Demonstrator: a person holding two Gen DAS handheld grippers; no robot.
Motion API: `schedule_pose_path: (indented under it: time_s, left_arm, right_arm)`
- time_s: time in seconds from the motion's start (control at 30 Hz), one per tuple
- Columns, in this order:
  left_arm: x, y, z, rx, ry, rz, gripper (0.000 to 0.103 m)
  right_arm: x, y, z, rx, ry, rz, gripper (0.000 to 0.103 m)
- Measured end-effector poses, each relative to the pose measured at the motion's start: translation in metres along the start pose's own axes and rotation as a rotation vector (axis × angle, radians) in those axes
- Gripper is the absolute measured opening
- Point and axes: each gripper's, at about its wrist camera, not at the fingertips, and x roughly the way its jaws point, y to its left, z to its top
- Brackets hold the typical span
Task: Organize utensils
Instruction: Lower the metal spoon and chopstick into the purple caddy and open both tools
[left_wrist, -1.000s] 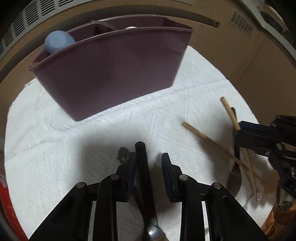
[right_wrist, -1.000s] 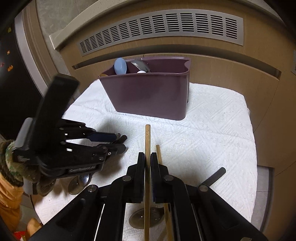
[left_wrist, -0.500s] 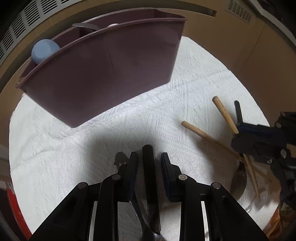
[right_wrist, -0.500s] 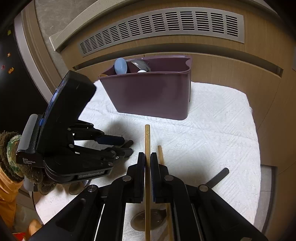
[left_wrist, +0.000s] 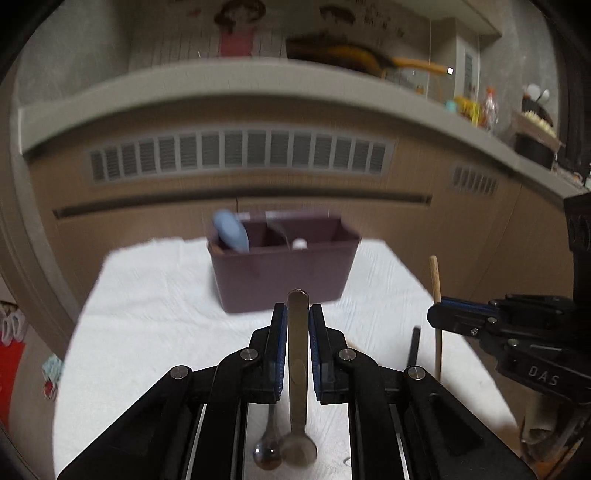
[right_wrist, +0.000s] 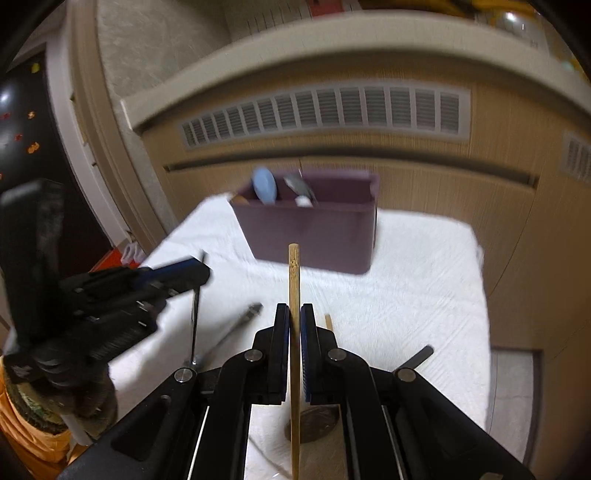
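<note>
**Both utensils lifted, caddy ahead**

Carrying a spoon (left_wrist: 297, 354) and a wooden chopstick (right_wrist: 294, 295) toward the purple caddy (left_wrist: 282, 273) on the white towel (left_wrist: 155, 302), either could pivot and slip (each is pinched at one spot). Left gripper (left_wrist: 297, 325) clamps the spoon handle; right gripper (right_wrist: 294, 325) narrowly clamps the chopstick.

White letters "DAS" on right gripper (left_wrist: 436, 319) body, left wrist view, nothing else legible
</note>
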Motion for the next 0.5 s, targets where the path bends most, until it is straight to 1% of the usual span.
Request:
schedule_pose_path:
  time_s: [0.1,0.17,0.27,0.33,0.4,0.47,0.5]
  left_arm:
    - [-0.034,-0.003,0.010,-0.002,-0.093,-0.006,0.012]
    - [-0.042,-0.003,0.027,0.005,-0.130,-0.019,0.012]
    - [-0.057,-0.008,0.053,0.028,-0.200,-0.014,0.012]
    - [-0.066,-0.011,0.075,0.046,-0.254,0.000,0.012]
    - [-0.076,-0.013,0.103,0.067,-0.325,0.016,0.012]
    - [-0.075,-0.011,0.128,0.080,-0.374,0.018,0.012]
    - [-0.075,-0.010,0.139,0.081,-0.398,0.018,0.012]
  right_arm:
    - [-0.024,0.012,0.009,-0.021,-0.062,-0.007,0.006]
    - [-0.039,0.020,0.017,-0.051,-0.105,-0.016,0.006]
    - [-0.053,0.029,0.034,-0.094,-0.150,-0.033,0.006]
    - [-0.063,0.032,0.057,-0.122,-0.200,-0.046,0.006]
    - [-0.074,0.033,0.084,-0.144,-0.256,-0.064,0.006]
    - [-0.083,0.033,0.115,-0.166,-0.322,-0.091,0.006]
    - [-0.086,0.033,0.125,-0.170,-0.340,-0.094,0.006]
